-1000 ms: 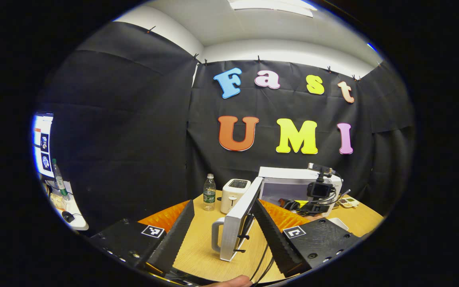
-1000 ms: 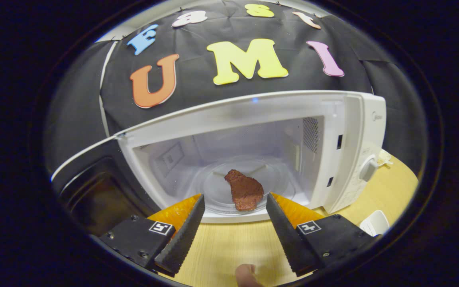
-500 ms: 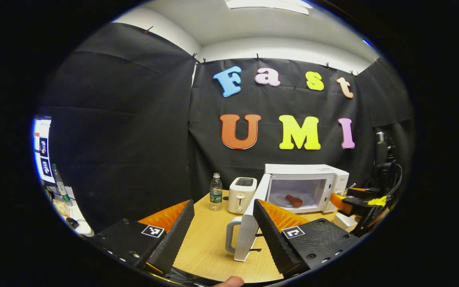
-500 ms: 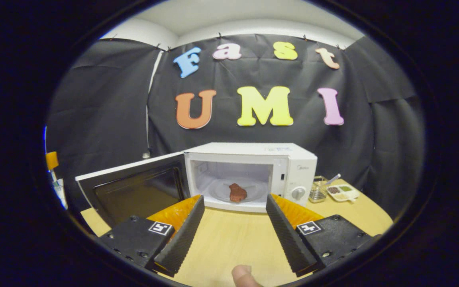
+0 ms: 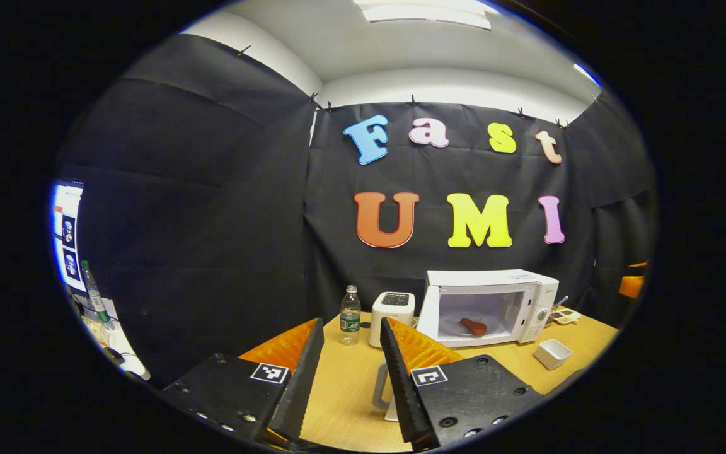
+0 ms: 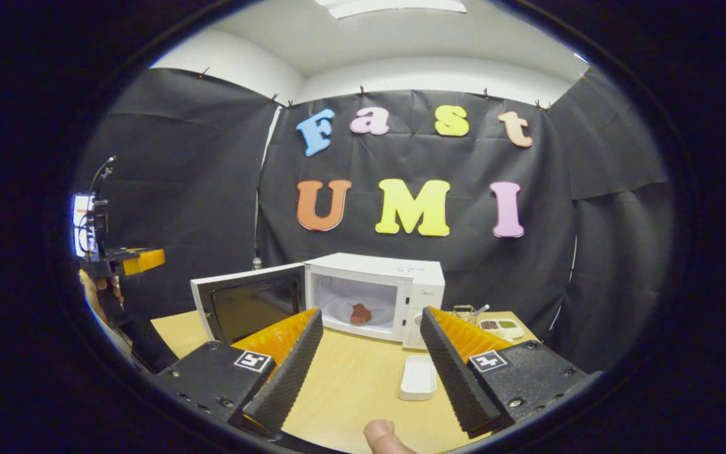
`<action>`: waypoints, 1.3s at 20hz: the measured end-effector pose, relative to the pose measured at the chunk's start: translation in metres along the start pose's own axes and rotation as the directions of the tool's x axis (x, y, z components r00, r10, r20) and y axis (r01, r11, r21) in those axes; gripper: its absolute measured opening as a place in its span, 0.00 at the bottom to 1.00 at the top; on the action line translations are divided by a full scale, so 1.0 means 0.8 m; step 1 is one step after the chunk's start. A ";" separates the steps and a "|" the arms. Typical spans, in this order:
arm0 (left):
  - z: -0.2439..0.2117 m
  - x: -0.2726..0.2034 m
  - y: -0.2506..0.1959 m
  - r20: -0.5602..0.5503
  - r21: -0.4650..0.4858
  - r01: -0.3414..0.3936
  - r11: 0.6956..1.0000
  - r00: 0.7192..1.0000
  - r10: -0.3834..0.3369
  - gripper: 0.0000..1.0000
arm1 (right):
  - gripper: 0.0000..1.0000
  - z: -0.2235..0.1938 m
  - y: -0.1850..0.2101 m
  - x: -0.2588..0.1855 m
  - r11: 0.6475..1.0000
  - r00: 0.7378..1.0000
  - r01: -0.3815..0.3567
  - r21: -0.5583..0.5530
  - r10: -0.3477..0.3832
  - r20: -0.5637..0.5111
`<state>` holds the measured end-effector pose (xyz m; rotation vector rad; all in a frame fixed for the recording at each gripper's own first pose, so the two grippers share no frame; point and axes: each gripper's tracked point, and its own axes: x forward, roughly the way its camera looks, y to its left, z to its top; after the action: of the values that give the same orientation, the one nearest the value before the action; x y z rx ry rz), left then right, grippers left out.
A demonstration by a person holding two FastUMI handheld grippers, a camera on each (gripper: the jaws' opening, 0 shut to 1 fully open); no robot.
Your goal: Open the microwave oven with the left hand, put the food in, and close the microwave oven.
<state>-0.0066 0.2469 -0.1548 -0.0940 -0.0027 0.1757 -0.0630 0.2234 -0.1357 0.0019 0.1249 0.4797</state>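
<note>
The white microwave [image 5: 495, 302] [image 6: 379, 293] stands at the back of the wooden table with its door [image 6: 246, 309] swung wide to the left. A reddish-brown piece of food [image 5: 474, 326] [image 6: 360, 313] lies on the glass plate inside. My left gripper [image 5: 351, 328] is open with a narrow gap and nothing between its fingers; the door's handle [image 5: 379, 386] shows beyond them. In the right gripper view the left gripper [image 6: 125, 261] hangs at the far left in a hand, apart from the door. My right gripper [image 6: 370, 315] is open and empty, well back from the microwave.
A water bottle [image 5: 350, 314] and a white toaster [image 5: 392, 309] stand left of the microwave. A small white dish [image 6: 418, 378] [image 5: 552, 353] lies on the table [image 6: 350, 384] in front of it. A condiment tray [image 6: 501, 325] sits to its right.
My right gripper has pulled back from the microwave's mouth, leaving the food on the plate. My left gripper's fingers have narrowed and it has drawn away from the door.
</note>
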 end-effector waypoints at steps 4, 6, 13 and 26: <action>-0.018 0.013 0.003 -0.011 0.043 0.026 0.999 1.000 -0.025 0.56 | 0.98 0.009 -0.048 -0.043 0.999 0.999 0.037 -0.002 -0.037 0.014; -0.037 0.033 0.020 -0.038 0.031 -0.014 0.999 0.999 0.015 0.00 | 0.99 0.011 -0.068 -0.056 0.998 0.998 0.061 0.003 -0.061 0.027; -0.111 0.070 0.004 -0.144 -0.016 0.095 0.995 0.985 -0.096 0.00 | 0.99 0.009 -0.098 -0.087 0.997 0.996 0.078 0.018 -0.079 0.034; -0.157 0.090 -0.030 -0.192 -0.061 0.174 0.983 0.964 -0.182 0.00 | 0.99 0.005 -0.116 -0.096 0.994 0.994 0.101 0.037 -0.103 0.045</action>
<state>0.0702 0.2245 -0.2782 -0.1542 0.1818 -0.0144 -0.0871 0.1062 -0.1254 0.0406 0.0868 0.3750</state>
